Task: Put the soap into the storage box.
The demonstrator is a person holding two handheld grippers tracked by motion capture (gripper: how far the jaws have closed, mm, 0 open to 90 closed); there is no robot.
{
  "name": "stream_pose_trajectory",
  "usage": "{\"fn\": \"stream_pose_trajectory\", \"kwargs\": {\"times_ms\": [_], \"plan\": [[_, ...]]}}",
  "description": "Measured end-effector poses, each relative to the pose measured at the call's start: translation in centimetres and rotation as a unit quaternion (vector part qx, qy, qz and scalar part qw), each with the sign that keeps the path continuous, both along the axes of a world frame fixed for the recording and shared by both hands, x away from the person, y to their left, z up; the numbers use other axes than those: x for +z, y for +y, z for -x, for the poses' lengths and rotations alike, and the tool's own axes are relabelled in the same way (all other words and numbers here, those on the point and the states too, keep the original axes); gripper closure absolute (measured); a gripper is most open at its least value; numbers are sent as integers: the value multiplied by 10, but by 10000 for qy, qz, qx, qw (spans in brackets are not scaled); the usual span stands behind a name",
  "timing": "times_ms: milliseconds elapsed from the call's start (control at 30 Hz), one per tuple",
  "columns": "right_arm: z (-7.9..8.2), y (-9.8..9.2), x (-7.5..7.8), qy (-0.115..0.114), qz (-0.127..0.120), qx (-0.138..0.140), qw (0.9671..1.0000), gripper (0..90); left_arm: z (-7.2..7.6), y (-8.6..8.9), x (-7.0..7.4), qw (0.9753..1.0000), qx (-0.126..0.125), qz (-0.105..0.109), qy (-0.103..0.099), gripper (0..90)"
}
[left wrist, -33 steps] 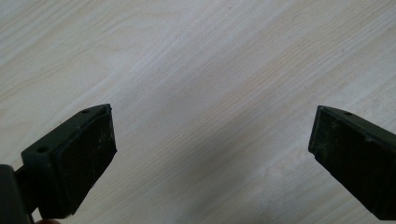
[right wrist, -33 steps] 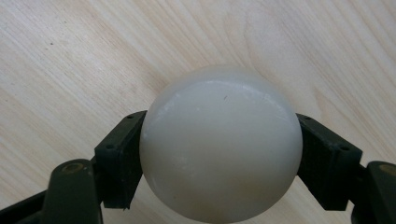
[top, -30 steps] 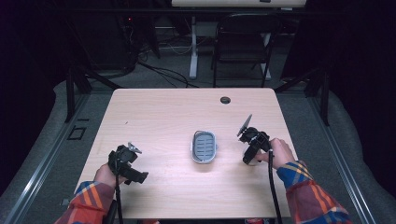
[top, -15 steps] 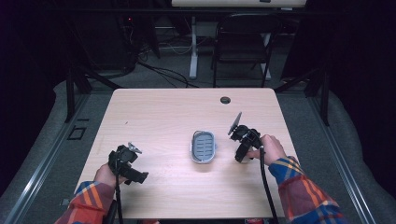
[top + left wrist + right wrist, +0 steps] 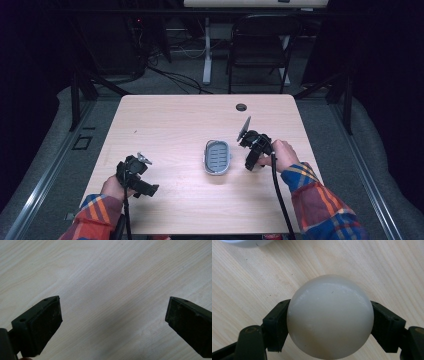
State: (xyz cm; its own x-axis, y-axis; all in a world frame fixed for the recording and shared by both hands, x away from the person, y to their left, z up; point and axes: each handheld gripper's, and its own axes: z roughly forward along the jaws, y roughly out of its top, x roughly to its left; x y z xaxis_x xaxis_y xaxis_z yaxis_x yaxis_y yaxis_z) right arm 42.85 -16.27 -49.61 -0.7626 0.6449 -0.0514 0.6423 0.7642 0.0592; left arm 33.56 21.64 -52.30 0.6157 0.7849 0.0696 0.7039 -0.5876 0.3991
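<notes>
We held the right tongs (image 5: 251, 161) near the desk's (image 5: 175, 120) right edge, just beside the grey tray (image 5: 217, 157) that lay at the desk's middle. In the right gripper view these tongs (image 5: 329, 320) were clamped on a smooth off-white ball (image 5: 330, 316), one pad on each flank at about its widest girth, with the wood grain close below and a pale rim, probably the tray, at the top-left corner of that view. The left tongs (image 5: 136, 176) rested toward the desk's front-left corner, well apart from the tray; in the left gripper view they (image 5: 112, 322) stood wide open with nothing but bare wood between the pads. We judged the main hazard to be slippage: flat pads meet a sphere at two small contacts, so a slight tilt or a slackened squeeze could let the ball squirt free and roll toward a desk edge. A release too high over the tray could likewise make it bounce out.
</notes>
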Motion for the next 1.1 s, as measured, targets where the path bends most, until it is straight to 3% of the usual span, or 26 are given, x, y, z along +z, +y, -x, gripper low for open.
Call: {"fn": "stream_pose_trajectory", "kwargs": {"times_ms": [1100], "plan": [[-15,42,39,-247,137,399,9988,248,0,1,0,10000,-15,9,13,7]]}}
